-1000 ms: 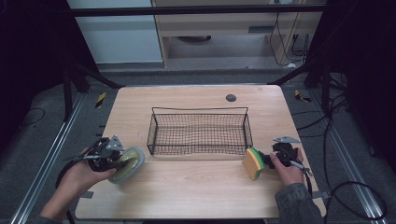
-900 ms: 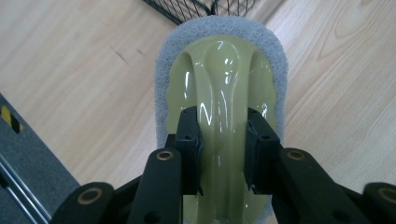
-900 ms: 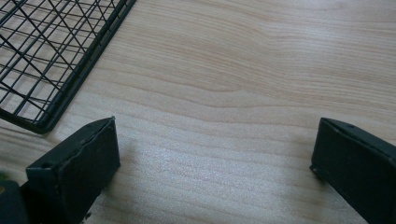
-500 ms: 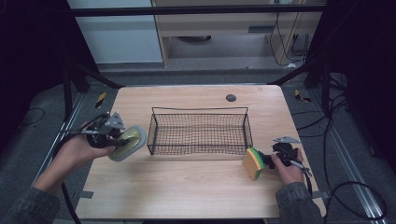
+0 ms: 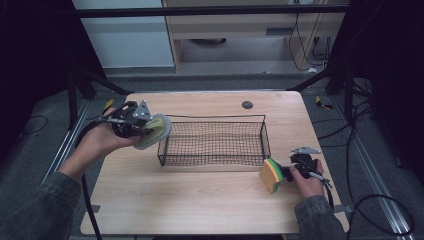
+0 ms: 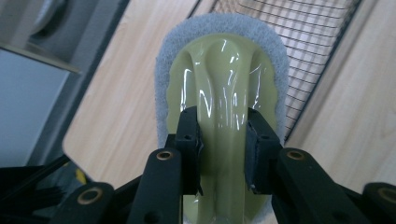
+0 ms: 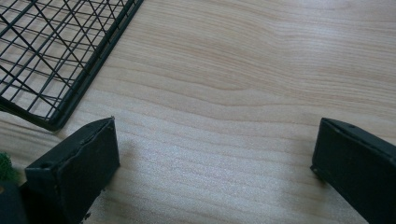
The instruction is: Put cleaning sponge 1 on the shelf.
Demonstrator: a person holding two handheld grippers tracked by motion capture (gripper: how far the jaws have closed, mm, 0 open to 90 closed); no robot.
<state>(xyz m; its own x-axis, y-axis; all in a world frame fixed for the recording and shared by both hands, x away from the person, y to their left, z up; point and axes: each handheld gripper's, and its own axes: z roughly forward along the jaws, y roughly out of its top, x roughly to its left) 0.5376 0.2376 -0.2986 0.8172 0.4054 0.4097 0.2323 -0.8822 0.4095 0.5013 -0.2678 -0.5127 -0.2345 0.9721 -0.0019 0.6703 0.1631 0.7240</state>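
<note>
Lift is the change: the left gripper (image 5: 146,126), which a second ago sat low at the near left of the table (image 5: 200,210) with the scrubber (image 5: 153,131) close to the wood, now holds it raised at the left end of the wire basket (image 5: 212,141), level with the rim or just above it. In the left gripper view its jaws are clenched on the pale green handle ridge of the scrubber (image 6: 219,93), grey pad rim showing around it, basket mesh (image 6: 308,42) just beyond. That reads as a carry toward the basket, probably to drop it inside. The right gripper (image 5: 285,172) has not moved: it rests on the table near the basket's near right corner, jaws spread wide over bare wood, touching or just beside the yellow and green sponge (image 5: 271,174).
</note>
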